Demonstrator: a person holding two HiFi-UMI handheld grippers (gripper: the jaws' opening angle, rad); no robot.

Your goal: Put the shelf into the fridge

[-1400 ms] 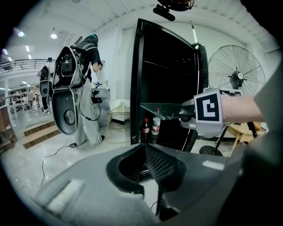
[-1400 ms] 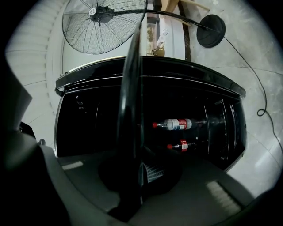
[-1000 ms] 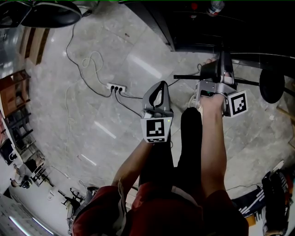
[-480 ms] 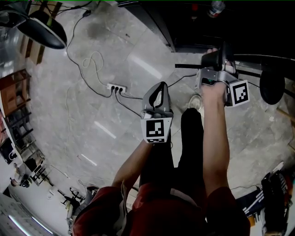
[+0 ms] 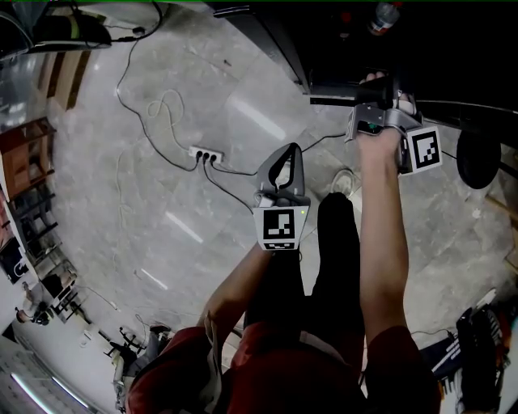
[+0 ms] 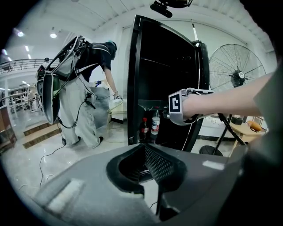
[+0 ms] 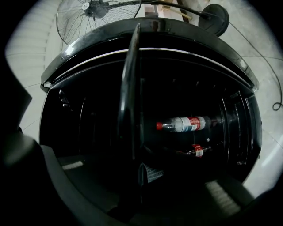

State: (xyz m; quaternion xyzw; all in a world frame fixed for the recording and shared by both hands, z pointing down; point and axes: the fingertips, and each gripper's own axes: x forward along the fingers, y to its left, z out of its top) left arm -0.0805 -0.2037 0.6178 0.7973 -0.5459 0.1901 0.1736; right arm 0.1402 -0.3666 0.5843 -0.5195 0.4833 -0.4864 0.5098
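My right gripper (image 5: 377,87) is shut on the shelf (image 5: 330,99), a thin dark panel that I hold at the black fridge (image 5: 405,40) mouth. In the right gripper view the shelf (image 7: 131,88) stands edge-on above the right gripper (image 7: 138,176) and reaches into the dark fridge (image 7: 88,66) interior. My left gripper (image 5: 287,154) hangs lower over the floor, beside my leg, shut with nothing in it. In the left gripper view the left gripper (image 6: 146,164) points at the fridge (image 6: 168,79) with its door open.
Two bottles (image 7: 185,124) lie inside the fridge, and a bottle (image 5: 379,14) shows at its top. A fan (image 6: 239,73) with a round black base (image 5: 477,149) stands right of the fridge. A power strip (image 5: 204,153) and cables cross the floor. Another person (image 6: 84,84) stands at the left.
My right gripper has carried the shelf up and forward toward the fridge. The left gripper has shifted only slightly right.
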